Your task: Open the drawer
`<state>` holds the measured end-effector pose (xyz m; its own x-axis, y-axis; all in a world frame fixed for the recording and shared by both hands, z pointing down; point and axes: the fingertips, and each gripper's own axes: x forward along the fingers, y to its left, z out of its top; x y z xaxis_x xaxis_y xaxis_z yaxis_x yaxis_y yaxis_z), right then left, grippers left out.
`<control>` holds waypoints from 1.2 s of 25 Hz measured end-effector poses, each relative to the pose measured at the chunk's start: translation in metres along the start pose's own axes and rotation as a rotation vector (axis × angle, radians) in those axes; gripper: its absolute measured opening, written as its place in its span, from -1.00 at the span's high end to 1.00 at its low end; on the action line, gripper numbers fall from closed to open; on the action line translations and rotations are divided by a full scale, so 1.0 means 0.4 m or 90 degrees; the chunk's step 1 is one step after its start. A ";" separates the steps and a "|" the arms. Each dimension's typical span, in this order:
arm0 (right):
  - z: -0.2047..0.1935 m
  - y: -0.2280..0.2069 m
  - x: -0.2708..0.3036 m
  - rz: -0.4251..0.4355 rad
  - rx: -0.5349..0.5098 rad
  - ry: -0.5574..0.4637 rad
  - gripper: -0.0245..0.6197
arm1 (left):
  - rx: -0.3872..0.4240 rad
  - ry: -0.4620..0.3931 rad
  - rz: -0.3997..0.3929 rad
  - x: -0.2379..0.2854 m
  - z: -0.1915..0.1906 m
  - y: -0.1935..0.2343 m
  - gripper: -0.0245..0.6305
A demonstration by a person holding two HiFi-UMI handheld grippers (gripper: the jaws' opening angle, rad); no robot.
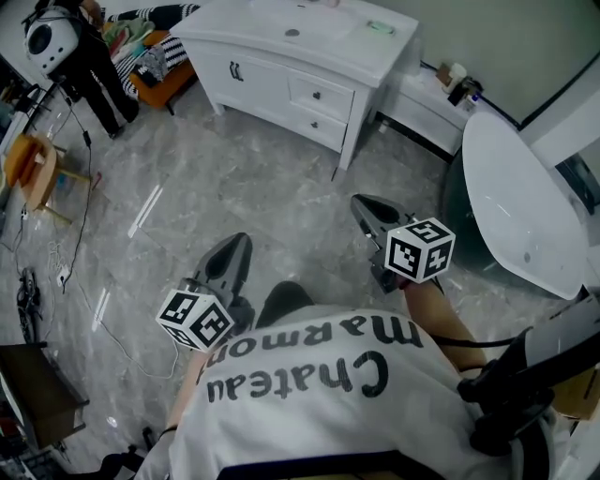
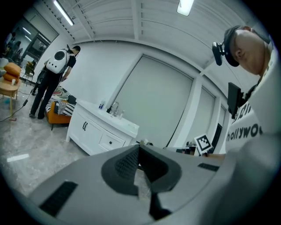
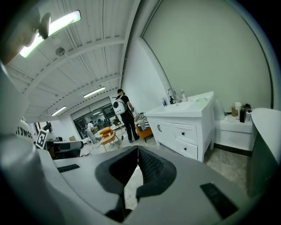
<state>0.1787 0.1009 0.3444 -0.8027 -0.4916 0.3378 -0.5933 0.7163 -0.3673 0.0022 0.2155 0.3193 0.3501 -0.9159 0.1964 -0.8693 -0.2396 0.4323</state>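
Grippers: two grey two-jaw tools with marker cubes. The left gripper and right gripper each have their jaws pressed together on nothing. Both are over the grey marble floor, well apart from the cabinet.
Cabinet: one white washstand cabinet at the floor's far edge.
Drawers: two white drawers with dark knobs, the upper drawer over the lower drawer, at the right end of the cabinet front. Both are closed, so their contents are hidden.
Basin: one sunken white basin in the cabinet top.
Side unit: one low white side unit just beside the cabinet's right end, with small bottles on its top.
Bathtub: one white oval bathtub at the floor's right edge.
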 end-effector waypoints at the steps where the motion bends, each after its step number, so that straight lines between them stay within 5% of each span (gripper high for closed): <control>1: 0.005 0.002 0.010 0.002 0.001 0.002 0.89 | -0.001 0.002 0.000 0.005 0.005 0.010 0.90; 11: 0.059 -0.025 0.151 -0.024 0.008 0.009 0.89 | -0.006 0.017 -0.041 0.107 0.090 0.134 0.90; 30: 0.292 -0.026 0.568 -0.127 0.046 -0.053 0.89 | 0.057 0.069 -0.126 0.296 0.415 0.548 0.90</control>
<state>-0.0046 -0.0759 0.3236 -0.6696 -0.6610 0.3388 -0.7412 0.5651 -0.3624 -0.2047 0.0010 0.2912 0.5482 -0.8094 0.2105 -0.8055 -0.4432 0.3932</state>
